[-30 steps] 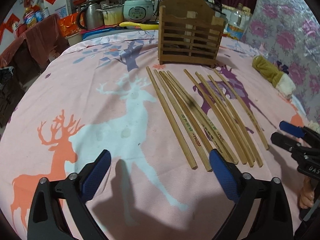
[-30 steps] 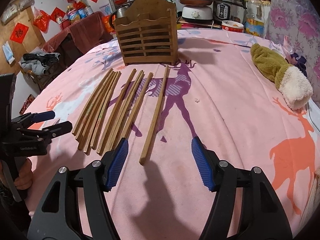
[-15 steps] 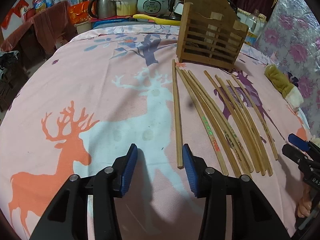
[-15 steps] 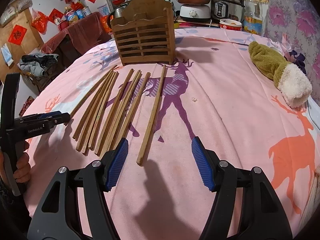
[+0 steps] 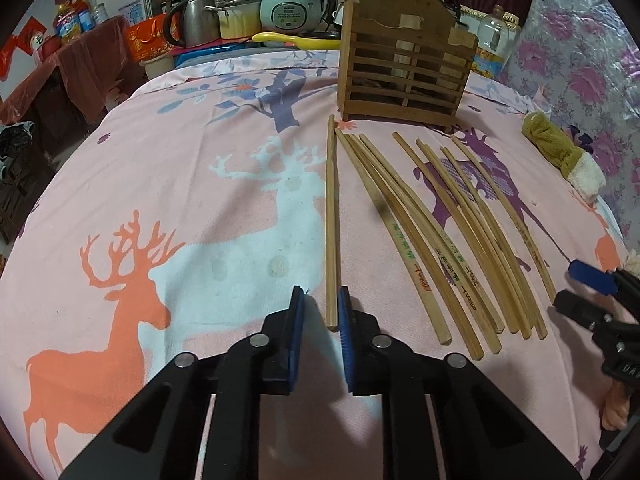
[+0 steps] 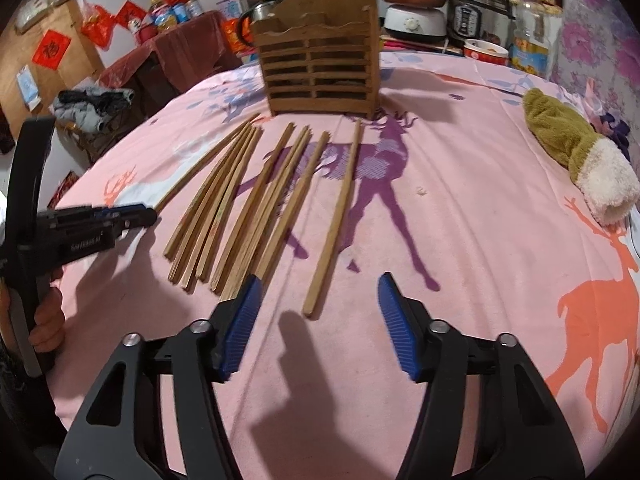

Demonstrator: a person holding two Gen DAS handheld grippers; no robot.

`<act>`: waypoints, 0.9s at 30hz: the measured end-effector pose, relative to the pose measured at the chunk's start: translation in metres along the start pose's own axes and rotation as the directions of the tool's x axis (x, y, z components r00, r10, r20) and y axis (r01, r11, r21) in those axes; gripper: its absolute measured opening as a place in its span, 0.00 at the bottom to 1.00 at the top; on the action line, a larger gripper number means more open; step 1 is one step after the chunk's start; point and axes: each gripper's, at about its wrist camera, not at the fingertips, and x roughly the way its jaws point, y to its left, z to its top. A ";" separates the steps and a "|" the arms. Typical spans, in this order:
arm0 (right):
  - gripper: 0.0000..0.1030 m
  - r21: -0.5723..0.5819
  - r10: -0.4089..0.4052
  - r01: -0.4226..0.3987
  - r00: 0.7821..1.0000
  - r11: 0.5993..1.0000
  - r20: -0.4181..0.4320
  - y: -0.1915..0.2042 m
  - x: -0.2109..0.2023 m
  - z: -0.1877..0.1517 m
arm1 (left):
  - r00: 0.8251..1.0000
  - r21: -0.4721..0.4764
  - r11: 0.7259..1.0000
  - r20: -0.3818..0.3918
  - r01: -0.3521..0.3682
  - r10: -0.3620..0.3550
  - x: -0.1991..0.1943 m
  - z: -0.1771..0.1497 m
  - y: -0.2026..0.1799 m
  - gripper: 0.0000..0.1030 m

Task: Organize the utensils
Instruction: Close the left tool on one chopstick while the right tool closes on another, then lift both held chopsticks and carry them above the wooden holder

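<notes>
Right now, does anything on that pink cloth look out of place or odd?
Mostly the chopsticks: they lie loose on the cloth in front of the wooden holder instead of in it, fanned unevenly, one lying apart. A plush sock lies off to the side. Nothing looks spilled or broken.

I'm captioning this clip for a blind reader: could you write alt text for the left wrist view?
The left gripper, jaws narrowed, straddles the near end of one wooden chopstick on a pink deer-print cloth. More chopsticks fan rightward before a slatted wooden holder.
</notes>
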 end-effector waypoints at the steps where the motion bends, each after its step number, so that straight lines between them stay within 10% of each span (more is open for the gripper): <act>1: 0.44 -0.015 -0.005 0.005 1.000 1.000 -0.016 0.003 0.003 -0.002 | 1.000 0.002 1.000 0.000 -0.002 0.002 0.000 0.000 0.000 0.16; 7: 0.09 -0.004 -0.018 0.018 0.999 1.000 -0.042 0.000 0.007 -0.005 | 0.999 0.035 0.999 0.004 -0.037 0.037 0.000 -0.003 -0.007 0.17; 27: 0.06 0.057 -0.055 0.041 0.956 0.998 0.289 -0.013 -0.077 0.041 | 0.980 0.082 0.996 0.197 -0.043 0.026 -0.078 0.037 -0.021 0.05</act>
